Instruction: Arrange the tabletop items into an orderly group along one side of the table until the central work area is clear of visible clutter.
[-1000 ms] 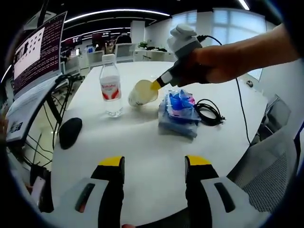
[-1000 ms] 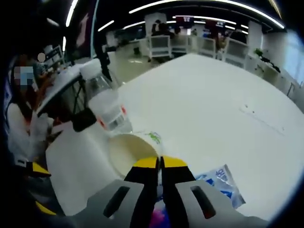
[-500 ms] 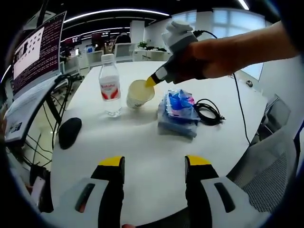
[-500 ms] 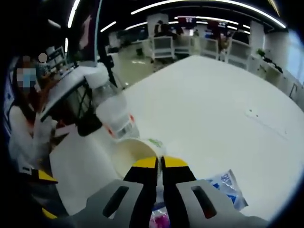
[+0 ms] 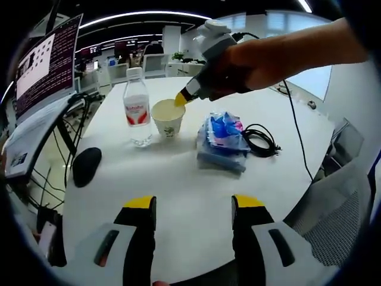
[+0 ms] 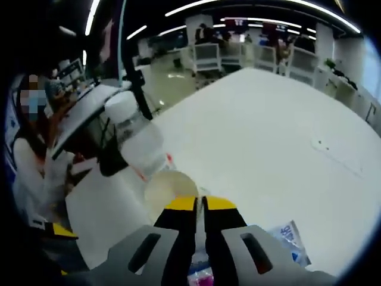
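A white paper cup [image 5: 168, 118] stands upright on the white table [image 5: 178, 179] beside a clear water bottle [image 5: 137, 107] with a red label. My right gripper [image 5: 180, 99] is shut on the cup's rim, held by a hand reaching in from the right. In the right gripper view the cup [image 6: 166, 187] sits just past my shut right gripper [image 6: 199, 204], with the bottle [image 6: 140, 143] behind it. My left gripper [image 5: 193, 205] stands open over the near table edge, holding nothing. A blue plastic packet [image 5: 223, 140] lies right of the cup.
A black mouse [image 5: 87, 166] lies at the left. A coiled black cable [image 5: 262, 140] rests beside the packet. A monitor [image 5: 47, 65] and keyboard [image 5: 30, 134] stand off the left edge. A grey chair [image 5: 339, 208] is at the right. A person [image 6: 30, 155] sits beyond the table.
The right gripper has turned the tilted cup upright and set it down closer to the bottle. My left gripper has stayed still.
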The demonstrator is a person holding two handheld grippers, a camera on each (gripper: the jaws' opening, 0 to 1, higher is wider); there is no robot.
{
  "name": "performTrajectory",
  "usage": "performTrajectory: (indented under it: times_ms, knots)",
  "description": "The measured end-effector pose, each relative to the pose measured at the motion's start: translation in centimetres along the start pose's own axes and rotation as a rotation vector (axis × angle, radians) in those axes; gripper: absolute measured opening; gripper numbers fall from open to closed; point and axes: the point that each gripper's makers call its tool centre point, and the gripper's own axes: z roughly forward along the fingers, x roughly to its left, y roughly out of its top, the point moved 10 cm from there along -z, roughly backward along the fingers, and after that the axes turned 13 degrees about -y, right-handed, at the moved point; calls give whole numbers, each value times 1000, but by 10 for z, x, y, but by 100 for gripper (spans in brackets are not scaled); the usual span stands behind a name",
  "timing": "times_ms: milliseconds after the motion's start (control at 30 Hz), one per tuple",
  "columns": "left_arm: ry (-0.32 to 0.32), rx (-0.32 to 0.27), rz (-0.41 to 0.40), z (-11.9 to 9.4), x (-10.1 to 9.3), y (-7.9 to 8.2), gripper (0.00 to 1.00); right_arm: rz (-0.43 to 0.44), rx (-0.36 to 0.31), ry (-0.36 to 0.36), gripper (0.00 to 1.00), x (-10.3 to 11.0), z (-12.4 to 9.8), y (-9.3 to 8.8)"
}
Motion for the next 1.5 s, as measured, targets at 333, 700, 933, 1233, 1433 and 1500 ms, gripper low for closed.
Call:
performTrajectory:
  times_ms: [333,700,933,1233,1433,1500]
  knots:
    - [5,-4,-7,-1,1,0,50,4,48,-14,4,-10,8,-5]
    - [6,1,-7,-1,1,0,50,37,60,-3,6,-13,10,-11]
    - [6,8,-5,0,0,-1,50,46,43,14,11,-11,12,-5]
    - [8,20,-3,1,0,-1,50,23,47,38,19,-15,9,-5]
    - [12,32,3,1,0,-2,50,38,33,46,20,-23,5,-7]
    - [11,35,4,1,-1,-2,50,36,19,50,21,-25,1,-7]
